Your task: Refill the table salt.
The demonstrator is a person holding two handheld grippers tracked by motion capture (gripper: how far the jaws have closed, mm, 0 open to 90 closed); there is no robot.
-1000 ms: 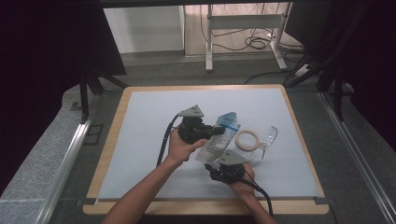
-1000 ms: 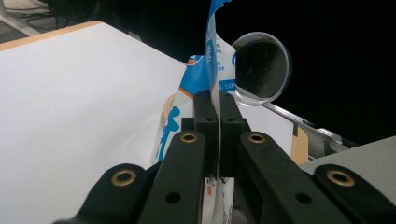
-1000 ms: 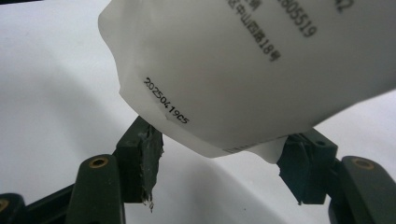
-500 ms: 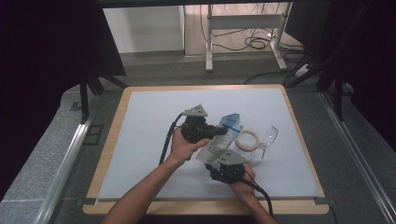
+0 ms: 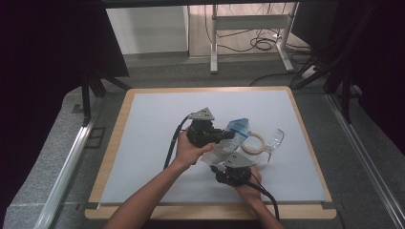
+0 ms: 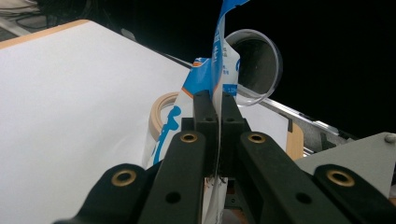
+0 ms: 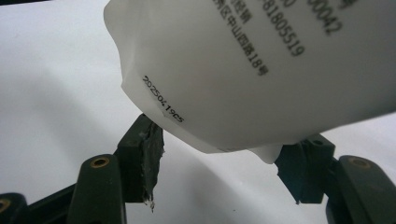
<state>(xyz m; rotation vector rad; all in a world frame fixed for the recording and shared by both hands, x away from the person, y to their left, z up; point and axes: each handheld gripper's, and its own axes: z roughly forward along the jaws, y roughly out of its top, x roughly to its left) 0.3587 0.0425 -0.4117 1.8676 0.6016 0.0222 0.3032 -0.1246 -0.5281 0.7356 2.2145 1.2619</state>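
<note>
A white and blue pouch hangs tilted above the table between both grippers. My left gripper comes from the left and is shut on the pouch's thin upper edge; in the left gripper view the two pads squeeze the film flat. My right gripper sits below, nearer the front edge. Its jaws stand partly apart, with pads pressing either side of the pouch's bulging white lower end, which bears printed text.
A tan tape ring lies on the white table top just right of the pouch. A clear glass lies on its side beyond it. The glass opens toward the left gripper's camera.
</note>
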